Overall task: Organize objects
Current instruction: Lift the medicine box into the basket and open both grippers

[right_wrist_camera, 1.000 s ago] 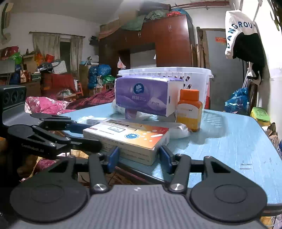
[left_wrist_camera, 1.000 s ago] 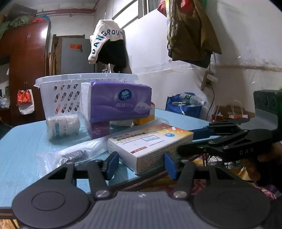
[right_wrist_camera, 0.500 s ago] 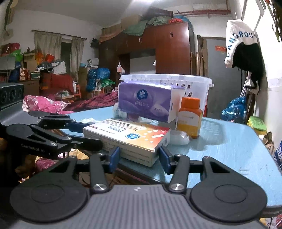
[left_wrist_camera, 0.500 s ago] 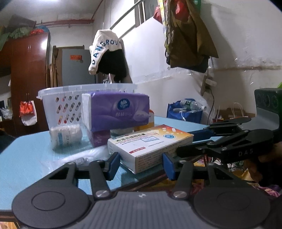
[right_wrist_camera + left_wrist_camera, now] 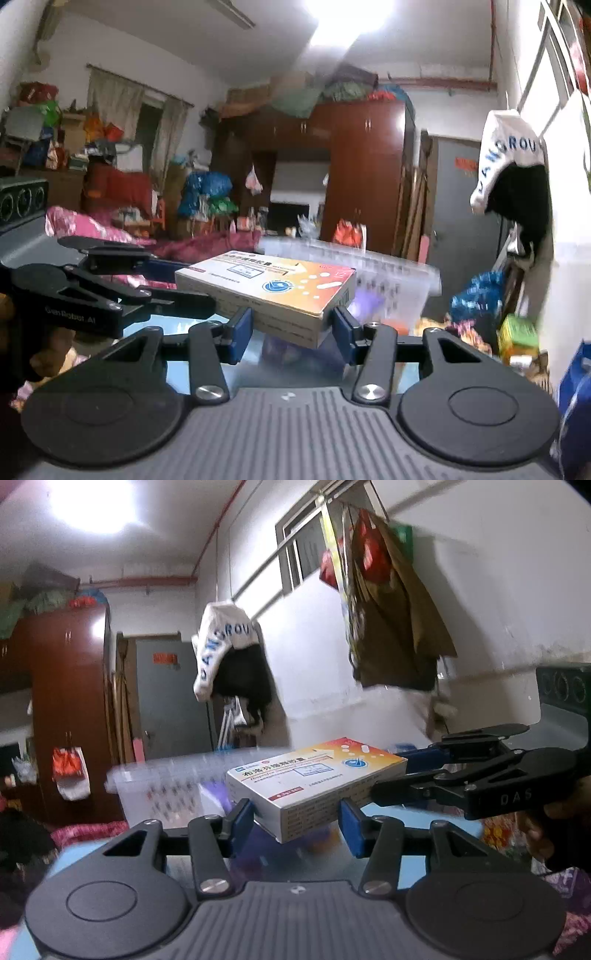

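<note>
Medicine box (image 5: pixel 314 779) pinched between both grippers, laundry basket (image 5: pixel 166 786) behind blurred

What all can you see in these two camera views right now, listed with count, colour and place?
Flat cardboard medicine box: one, white with orange-red top, lifted above the table between both grippers.
White perforated plastic basket: one, blurred, behind the box.
Blue table: one, below the box.
Purple pack: one, blurred, before the basket.
White lettered garment: one, hanging near the grey door.
Brown wooden wardrobe: one, back wall.
Left gripper: black, blue pads, on the box.
Right gripper: same, on the box.
</note>
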